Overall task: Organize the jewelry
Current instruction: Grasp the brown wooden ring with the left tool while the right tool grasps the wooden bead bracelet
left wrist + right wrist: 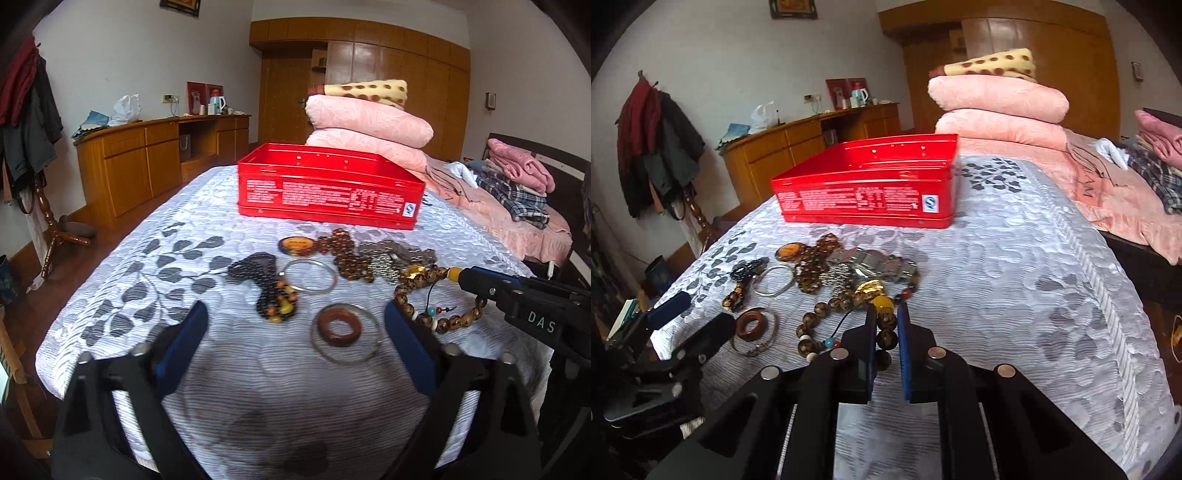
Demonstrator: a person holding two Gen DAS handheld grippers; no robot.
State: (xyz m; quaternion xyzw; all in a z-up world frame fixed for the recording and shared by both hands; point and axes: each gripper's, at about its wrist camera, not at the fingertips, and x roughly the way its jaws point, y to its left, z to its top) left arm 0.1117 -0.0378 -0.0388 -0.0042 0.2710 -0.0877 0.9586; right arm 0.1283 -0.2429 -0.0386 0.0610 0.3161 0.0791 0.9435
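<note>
A: You're working on a bed (122,280) with a grey leaf-print cover, in a bedroom with a wooden dresser (147,162) along the wall and folded pink quilts (369,122) toward the far end. The red tin (328,188) sits open near the middle of the bed, jewelry scattered just in front of it.

B: Which step am I on?

A: Picking up, I'd judge. Your right tongs (887,325) are pinched narrow on the brown bead bracelet (421,291), gripping beside its yellow bead near the bed's right edge. Your left tongs (295,332) stand wide, holding nothing, with the brown ring (338,325) and its clear bangle (345,345) lying between the tips.

B: Next?

A: Probably lift the bracelet clear so its tassel cord doesn't drag neighbouring pieces, then carry it over the tin's near wall and release inside.
</note>
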